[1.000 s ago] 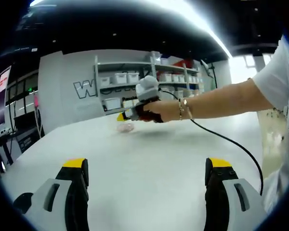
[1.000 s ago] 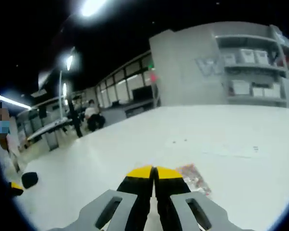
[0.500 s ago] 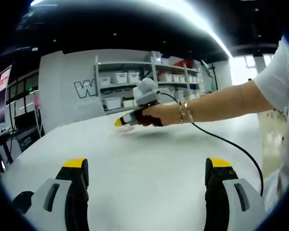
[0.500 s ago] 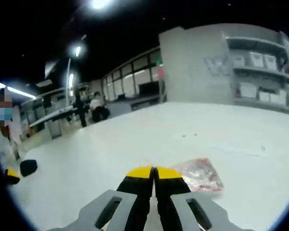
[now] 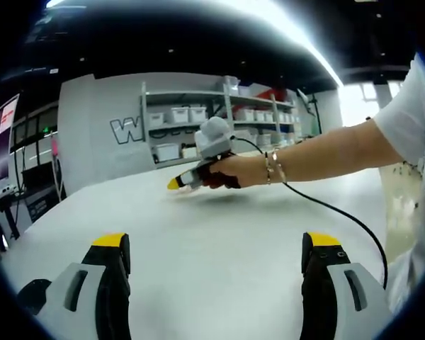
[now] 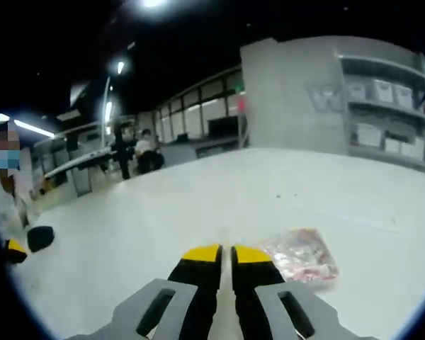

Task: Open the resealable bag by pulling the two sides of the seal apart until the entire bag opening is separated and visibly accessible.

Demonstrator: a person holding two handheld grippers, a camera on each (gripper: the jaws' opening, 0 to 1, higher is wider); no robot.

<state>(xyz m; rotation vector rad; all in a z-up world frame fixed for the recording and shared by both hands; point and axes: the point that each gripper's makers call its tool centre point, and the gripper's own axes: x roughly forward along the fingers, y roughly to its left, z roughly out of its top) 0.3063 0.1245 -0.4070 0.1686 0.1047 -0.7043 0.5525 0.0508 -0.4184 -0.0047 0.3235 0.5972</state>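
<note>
A clear resealable bag (image 6: 302, 255) with pink and red contents lies flat on the white table (image 6: 198, 205), just right of my right gripper's tips. My right gripper (image 6: 226, 253) hangs low over the table, its yellow-tipped jaws a narrow gap apart with nothing between them. In the left gripper view a person's hand holds that right gripper (image 5: 176, 183) far out over the table, and it hides the bag there. My left gripper (image 5: 217, 242) stands wide open near the table's front, well short of the bag, with nothing in it.
A person's bare arm (image 5: 319, 150) reaches in from the right, and a black cable (image 5: 334, 207) trails from the right gripper across the table. Shelves with white bins (image 5: 188, 117) line the back wall. People and desks (image 6: 138, 152) stand far off beyond the table.
The right gripper's jaws, touching before, now stand slightly apart. It has moved a little left and down toward the bag, covering it in the left gripper view. The left gripper has not moved.
</note>
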